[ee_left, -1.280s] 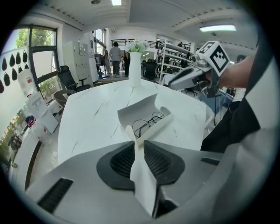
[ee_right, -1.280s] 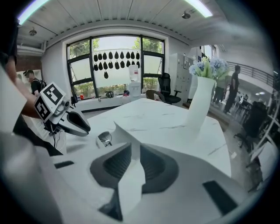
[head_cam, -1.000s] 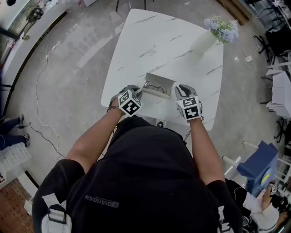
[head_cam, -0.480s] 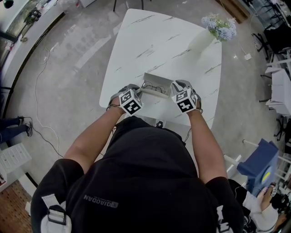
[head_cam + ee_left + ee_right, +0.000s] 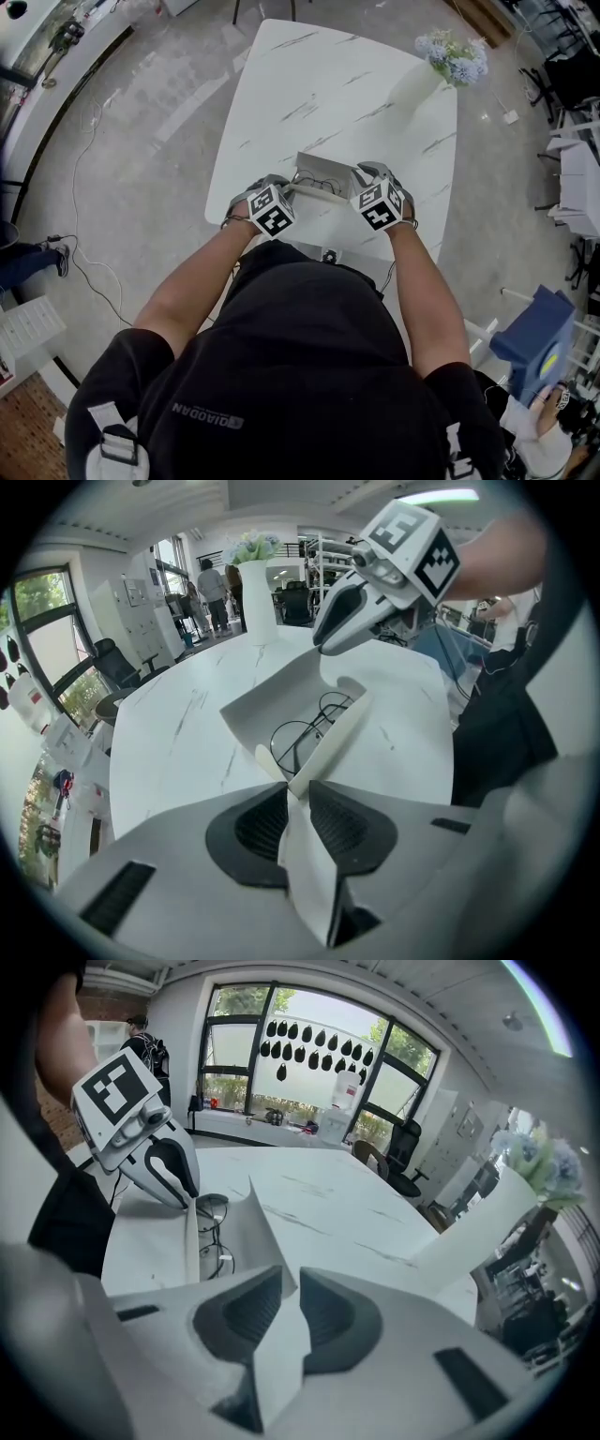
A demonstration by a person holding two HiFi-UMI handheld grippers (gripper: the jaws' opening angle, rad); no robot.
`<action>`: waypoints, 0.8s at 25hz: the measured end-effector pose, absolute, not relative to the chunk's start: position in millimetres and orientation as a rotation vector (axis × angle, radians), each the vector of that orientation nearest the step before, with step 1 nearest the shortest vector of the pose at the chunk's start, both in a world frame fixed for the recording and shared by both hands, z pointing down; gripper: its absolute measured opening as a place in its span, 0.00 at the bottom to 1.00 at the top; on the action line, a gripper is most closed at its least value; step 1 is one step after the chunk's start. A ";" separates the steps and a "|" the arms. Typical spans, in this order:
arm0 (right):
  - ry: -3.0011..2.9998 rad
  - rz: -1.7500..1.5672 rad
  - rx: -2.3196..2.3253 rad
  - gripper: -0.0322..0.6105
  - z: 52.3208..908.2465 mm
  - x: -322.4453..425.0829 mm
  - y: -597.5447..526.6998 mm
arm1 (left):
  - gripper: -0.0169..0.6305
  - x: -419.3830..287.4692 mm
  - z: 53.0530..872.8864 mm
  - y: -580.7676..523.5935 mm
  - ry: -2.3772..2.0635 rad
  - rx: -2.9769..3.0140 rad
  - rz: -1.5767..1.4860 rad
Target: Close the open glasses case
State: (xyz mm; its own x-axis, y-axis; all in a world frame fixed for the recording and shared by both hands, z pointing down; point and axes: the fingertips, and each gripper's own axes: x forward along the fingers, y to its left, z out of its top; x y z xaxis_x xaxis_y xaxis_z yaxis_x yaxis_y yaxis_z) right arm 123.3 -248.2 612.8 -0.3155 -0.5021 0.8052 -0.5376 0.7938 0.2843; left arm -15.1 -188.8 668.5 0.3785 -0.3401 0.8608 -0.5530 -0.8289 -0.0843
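Note:
The open white glasses case (image 5: 323, 169) lies near the front edge of the marble table (image 5: 319, 94), with dark-rimmed glasses (image 5: 305, 738) inside. My left gripper (image 5: 286, 190) is at its left end. In the left gripper view its jaws (image 5: 295, 785) have just been opening slightly, with the near flap of the case (image 5: 342, 728) still pinched between the pads. My right gripper (image 5: 361, 178) is at the right end. In the right gripper view it (image 5: 287, 1281) is shut on a wall of the case (image 5: 258, 1227), and the glasses (image 5: 216, 1232) show beyond.
A white vase of pale blue flowers (image 5: 450, 61) stands at the table's far right corner. The case sits close to the table edge by the person's body. Chairs, shelving and cables ring the table on the floor.
The right gripper has moved left onto the case's right end and rolled at the wrist. The left gripper has stayed at the left end.

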 end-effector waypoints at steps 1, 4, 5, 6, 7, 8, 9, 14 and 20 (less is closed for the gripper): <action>-1.968 0.041 0.776 0.15 612.5 122.7 -248.0 | 0.14 -15.0 668.4 -189.2 -0.797 2.422 1.434; -1.963 0.038 0.772 0.14 612.5 122.3 -247.4 | 0.15 -14.8 668.4 -189.7 -0.794 2.423 1.429; -1.961 0.038 0.772 0.14 612.6 122.4 -247.5 | 0.15 -14.8 668.6 -189.6 -0.791 2.424 1.429; -1.960 0.037 0.774 0.12 612.5 122.6 -247.6 | 0.15 -14.8 668.8 -189.4 -0.789 2.426 1.431; -1.959 0.038 0.775 0.12 612.6 122.9 -247.8 | 0.15 -14.8 668.9 -189.4 -0.786 2.427 1.433; -1.959 0.041 0.777 0.11 612.8 123.3 -247.9 | 0.15 -14.7 669.0 -189.4 -0.783 2.429 1.435; -1.960 0.044 0.778 0.11 613.1 123.5 -247.8 | 0.15 -14.6 669.2 -189.5 -0.782 2.430 1.437; -1.965 0.052 0.787 0.11 613.1 123.8 -246.4 | 0.15 -14.2 669.6 -189.9 -0.776 2.438 1.439; -1.969 0.058 0.796 0.11 612.2 123.3 -244.4 | 0.16 -14.5 669.7 -189.6 -0.763 2.455 1.447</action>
